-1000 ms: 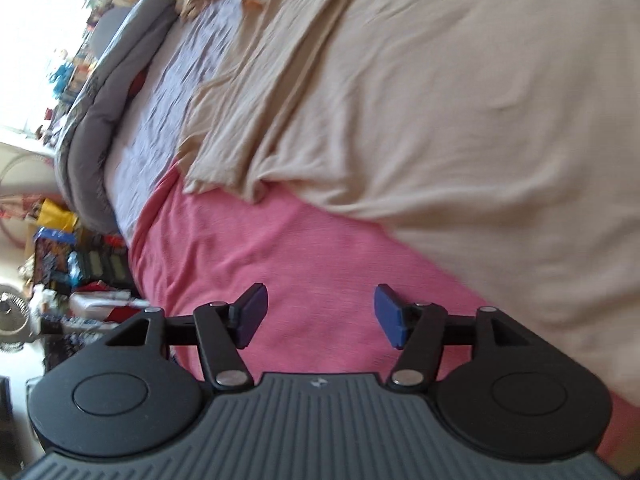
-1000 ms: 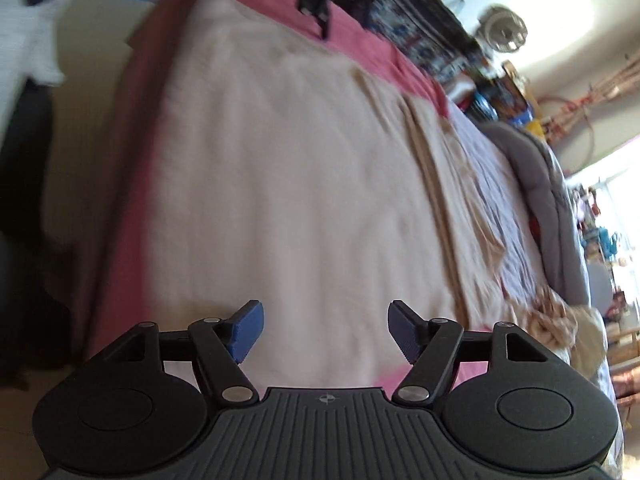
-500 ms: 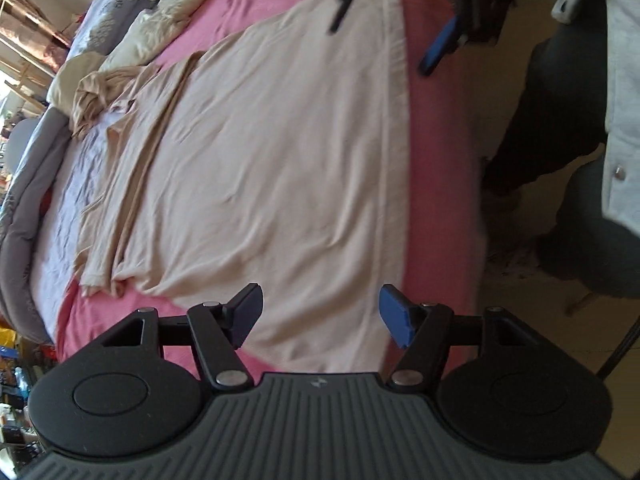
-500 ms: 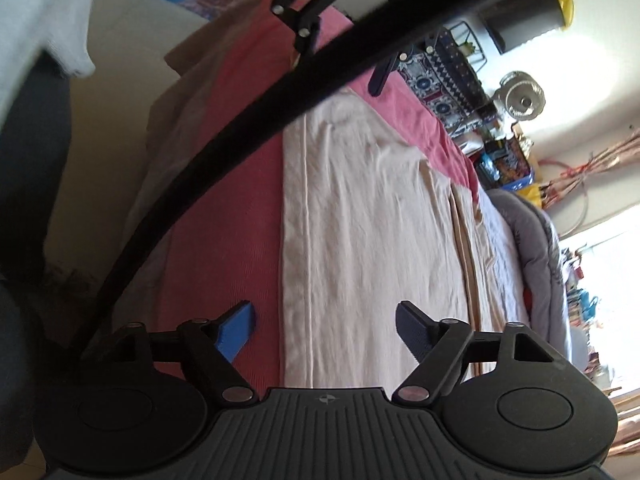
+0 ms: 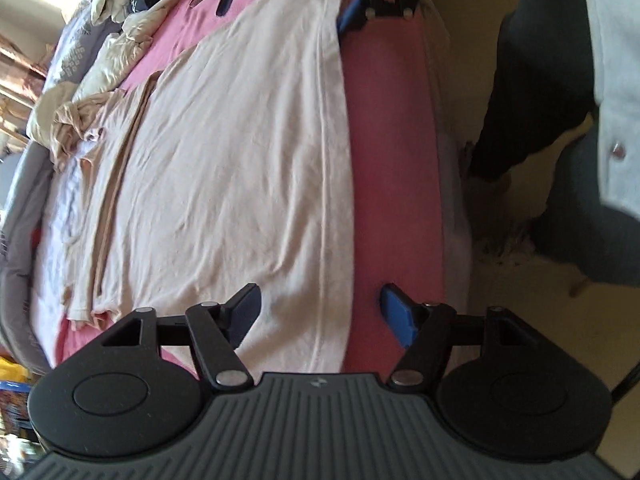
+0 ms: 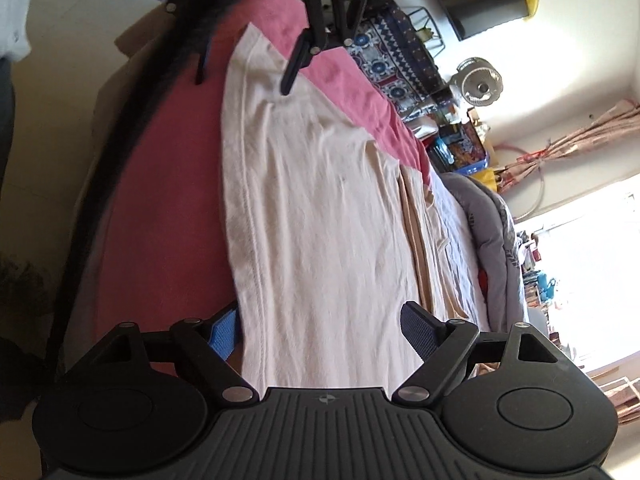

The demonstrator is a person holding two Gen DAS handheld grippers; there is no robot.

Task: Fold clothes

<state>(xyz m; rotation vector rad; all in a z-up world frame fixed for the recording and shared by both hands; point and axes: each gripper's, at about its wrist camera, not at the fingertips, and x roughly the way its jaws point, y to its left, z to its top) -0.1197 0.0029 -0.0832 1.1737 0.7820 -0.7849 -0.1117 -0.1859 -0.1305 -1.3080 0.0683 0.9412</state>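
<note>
Room: cluttered bedroom, bright window, bed (image 5: 392, 128) under a pink sheet.
Shirt: one beige shirt (image 5: 240, 160) lies flat along the bed's near edge.
Count: two claws, one shirt.
Left claw (image 5: 320, 312): wide open, empty, over the hem.
Right claw (image 6: 324, 332): wide open, empty, straddling the hem.
Change: both have dropped closer to the hem.

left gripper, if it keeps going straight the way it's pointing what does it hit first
Most likely the beige garment, near its hemmed edge, which runs up between the open left gripper's fingers over the pink bedsheet. Depth is unclear; it could land on the sheet beside the hem instead.
</note>
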